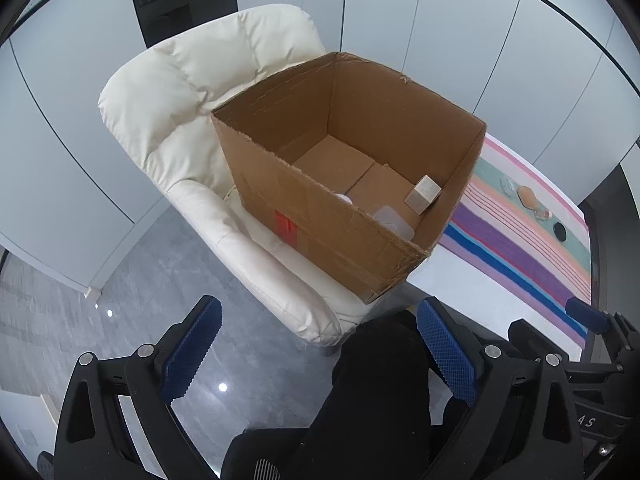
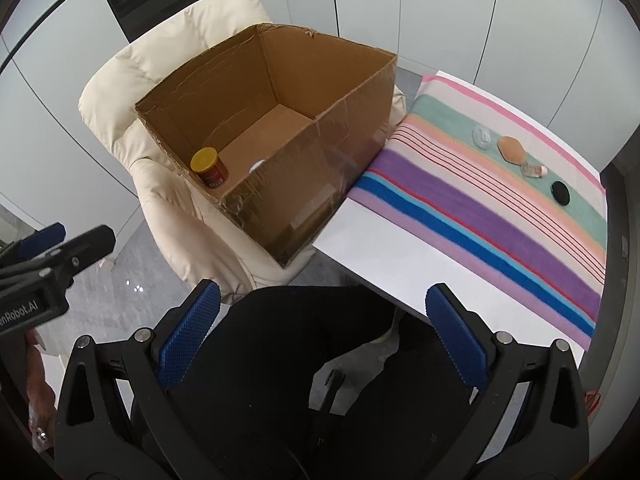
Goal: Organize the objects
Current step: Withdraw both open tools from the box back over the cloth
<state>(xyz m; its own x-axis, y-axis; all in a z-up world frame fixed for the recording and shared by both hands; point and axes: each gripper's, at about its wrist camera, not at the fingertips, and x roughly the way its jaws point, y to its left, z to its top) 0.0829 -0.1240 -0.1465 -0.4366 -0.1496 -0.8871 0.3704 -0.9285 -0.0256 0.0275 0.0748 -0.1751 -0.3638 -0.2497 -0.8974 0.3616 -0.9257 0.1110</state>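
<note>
Box (image 2: 280, 184) sits on cream armchair (image 2: 132, 68) beside striped cloth (image 2: 500, 208).

1. Cardboard box (image 2: 304, 168), open-topped, on the seat of the cream armchair (image 1: 168, 120); tall walls bar entry from the sides, access from above only.
2. Box floor: middle bare. Obstacles: yellow-lidded jar (image 2: 209, 168) in one near corner, small carton (image 1: 422, 199) and clear lid (image 1: 394, 220) toward the table-side wall.
3. Table (image 2: 372, 248): white near edge beside the box bare.
4. Striped cloth (image 2: 500, 216): near bands free; along its far edge, a row of four small items, black disc (image 2: 560, 192) at the end.
5. Person's dark-clad legs (image 2: 280, 360) occupy the space below both grippers.
</note>
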